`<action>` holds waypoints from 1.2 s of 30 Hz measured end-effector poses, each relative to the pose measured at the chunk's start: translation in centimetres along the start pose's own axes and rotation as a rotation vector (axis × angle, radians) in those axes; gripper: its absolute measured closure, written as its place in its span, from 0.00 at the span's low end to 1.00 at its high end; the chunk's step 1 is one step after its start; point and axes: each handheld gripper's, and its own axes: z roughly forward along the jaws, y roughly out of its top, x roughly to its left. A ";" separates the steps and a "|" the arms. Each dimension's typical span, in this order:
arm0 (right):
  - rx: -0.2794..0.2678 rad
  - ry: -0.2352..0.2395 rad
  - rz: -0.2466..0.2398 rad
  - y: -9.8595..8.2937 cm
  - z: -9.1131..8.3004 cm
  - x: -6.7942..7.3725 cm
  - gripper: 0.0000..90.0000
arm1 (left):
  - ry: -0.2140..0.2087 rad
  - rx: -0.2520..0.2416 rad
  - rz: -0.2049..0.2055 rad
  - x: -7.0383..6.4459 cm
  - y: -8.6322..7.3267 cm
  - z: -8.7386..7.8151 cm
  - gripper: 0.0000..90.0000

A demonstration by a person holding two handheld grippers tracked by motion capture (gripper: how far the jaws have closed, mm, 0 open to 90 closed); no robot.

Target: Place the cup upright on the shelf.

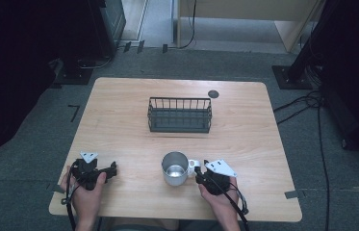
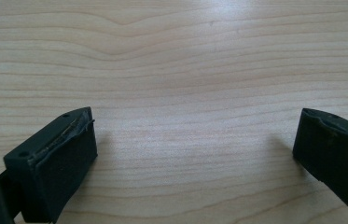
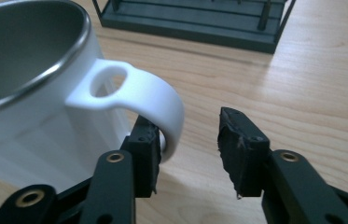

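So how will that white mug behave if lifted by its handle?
The mug looks rigid, likely steel-lined, so not floppy. Held only by the handle, it may swing or tilt. Its smooth finish could slip between the right hand-held gripper jaws.

A light wooden table with rounded corners is seen on a grey carpeted floor. A dark wire basket is placed toward its far middle, a white mug with a metal inside stands upright near the front edge, and a small dark disc lies behind the basket.
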 end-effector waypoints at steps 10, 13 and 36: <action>-0.088 -0.065 -0.025 0.0 0.4 1.0 0.89 | -0.003 -0.001 0.002 0.0 0.0 0.0 0.00; -0.110 -0.083 -0.032 0.0 0.4 1.1 0.91 | -0.002 -0.001 0.001 0.0 0.0 0.0 0.00; -0.239 -0.164 -0.010 1.4 -0.2 0.3 0.92 | -0.002 -0.001 0.002 0.0 0.0 0.0 0.00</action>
